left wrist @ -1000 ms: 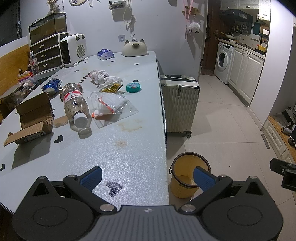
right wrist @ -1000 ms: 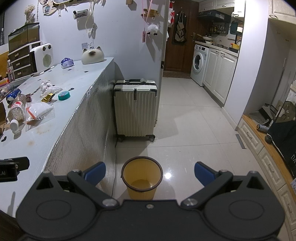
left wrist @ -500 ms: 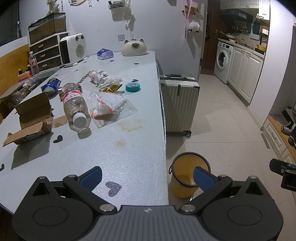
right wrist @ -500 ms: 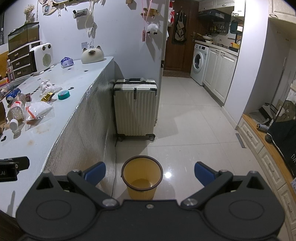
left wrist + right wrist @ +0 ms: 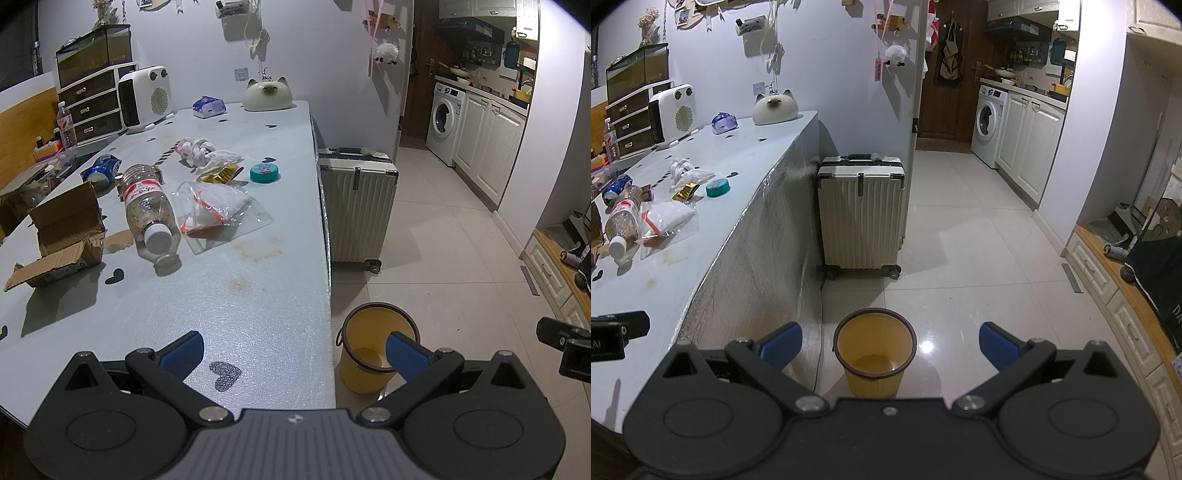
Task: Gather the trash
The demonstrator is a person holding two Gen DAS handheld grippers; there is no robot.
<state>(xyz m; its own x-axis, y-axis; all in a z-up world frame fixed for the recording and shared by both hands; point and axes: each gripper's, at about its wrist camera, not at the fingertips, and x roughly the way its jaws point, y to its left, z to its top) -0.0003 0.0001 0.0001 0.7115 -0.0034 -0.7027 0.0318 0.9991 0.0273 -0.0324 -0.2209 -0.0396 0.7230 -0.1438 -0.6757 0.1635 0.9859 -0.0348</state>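
Trash lies on the grey table (image 5: 258,295): a plastic bottle (image 5: 147,206) on its side, a clear bag (image 5: 221,210), a torn cardboard box (image 5: 62,236), crumpled tissue (image 5: 207,155), a gold wrapper (image 5: 221,173), a teal lid (image 5: 265,172) and a blue can (image 5: 100,172). A yellow bin (image 5: 874,350) stands on the floor by the table's corner, also visible as the bin (image 5: 364,354) in the left wrist view. My left gripper (image 5: 291,356) hangs open over the table's near corner, holding nothing. My right gripper (image 5: 890,343) is open above the bin, empty.
A white suitcase (image 5: 862,214) stands against the table's side. At the table's far end sit a cat-shaped ornament (image 5: 267,95), a white heater (image 5: 146,98) and drawers (image 5: 94,107). A washing machine (image 5: 990,123) and cabinets line the right wall past tiled floor (image 5: 979,258).
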